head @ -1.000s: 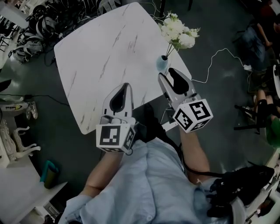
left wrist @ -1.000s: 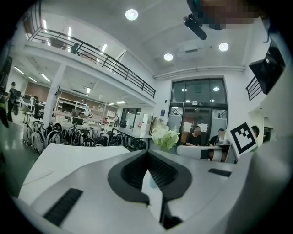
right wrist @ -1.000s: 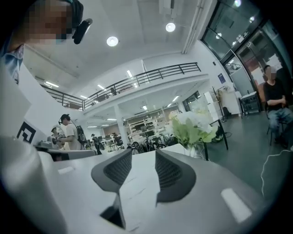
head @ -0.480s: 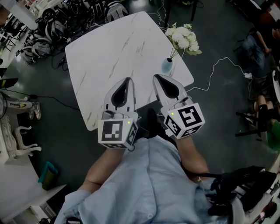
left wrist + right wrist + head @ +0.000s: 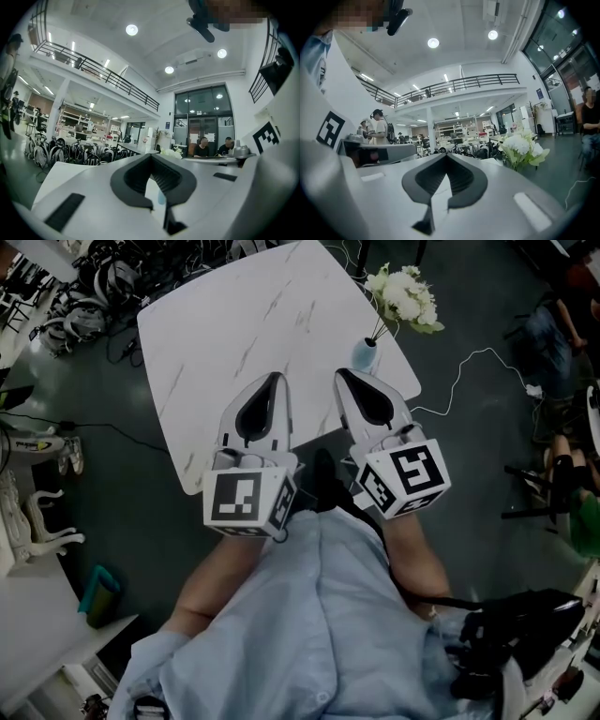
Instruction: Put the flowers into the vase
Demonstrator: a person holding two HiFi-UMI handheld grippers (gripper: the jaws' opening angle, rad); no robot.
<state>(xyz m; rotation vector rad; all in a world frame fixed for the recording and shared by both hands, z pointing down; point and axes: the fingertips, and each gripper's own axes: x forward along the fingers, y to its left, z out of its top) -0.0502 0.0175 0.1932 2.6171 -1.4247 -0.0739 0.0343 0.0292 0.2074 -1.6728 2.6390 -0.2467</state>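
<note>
White flowers (image 5: 405,298) stand in a small pale blue vase (image 5: 366,356) near the right edge of the white marble table (image 5: 225,343). My right gripper (image 5: 340,374) is shut and empty, its tip just left of the vase and apart from it. Beside it, my left gripper (image 5: 277,378) is also shut with nothing in it, over the table's near edge. In the right gripper view the flowers (image 5: 522,147) show to the right of the closed right gripper (image 5: 446,154). In the left gripper view the left gripper (image 5: 151,155) is shut too.
A white cable (image 5: 473,367) runs over the dark floor right of the table. A heap of helmets and gear (image 5: 84,296) lies beyond the table's far left corner. Seated people (image 5: 562,324) are at the right, a white chair (image 5: 28,521) at the left.
The right gripper, wider open by the vase a second ago, has shut and drawn back. Both grippers have risen a little and now sit side by side.
</note>
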